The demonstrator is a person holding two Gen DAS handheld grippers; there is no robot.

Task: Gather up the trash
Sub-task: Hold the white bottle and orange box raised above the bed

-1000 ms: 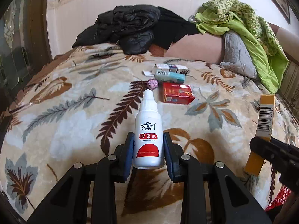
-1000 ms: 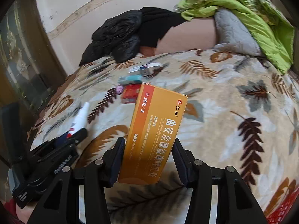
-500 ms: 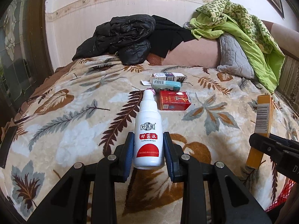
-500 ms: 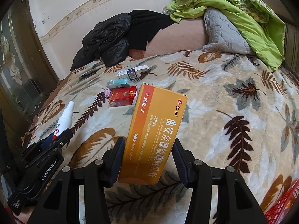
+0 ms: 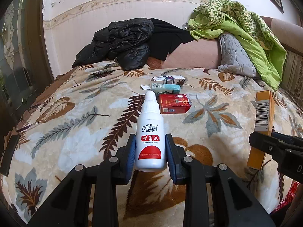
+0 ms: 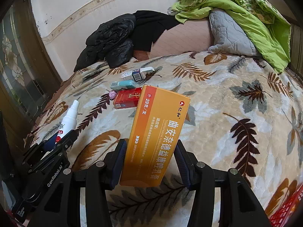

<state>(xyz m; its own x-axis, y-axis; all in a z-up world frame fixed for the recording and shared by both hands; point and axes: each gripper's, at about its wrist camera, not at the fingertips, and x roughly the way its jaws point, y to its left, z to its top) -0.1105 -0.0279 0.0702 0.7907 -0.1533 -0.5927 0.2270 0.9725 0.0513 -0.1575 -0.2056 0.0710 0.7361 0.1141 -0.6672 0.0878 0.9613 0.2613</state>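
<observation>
The bottle [image 5: 151, 132] is clamped in the left gripper [image 5: 151, 158] and the box [image 6: 155, 138] in the right gripper [image 6: 150, 162], both lifted clear of the bed [image 5: 66, 113], presumably for binning.

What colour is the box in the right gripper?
Orange box, with a darker orange-red side stripe; right wrist view.

The blanket [image 5: 56, 132] is cream with brown and grey leaves; at twelve o'clock, a red pack [image 5: 174, 104].

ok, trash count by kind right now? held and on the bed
Bottles: 1, white bottle in left gripper
Boxes: 4, orange box in right gripper, red box, teal box, white box
Pink wads: 1, pink wad
Total: 6
</observation>
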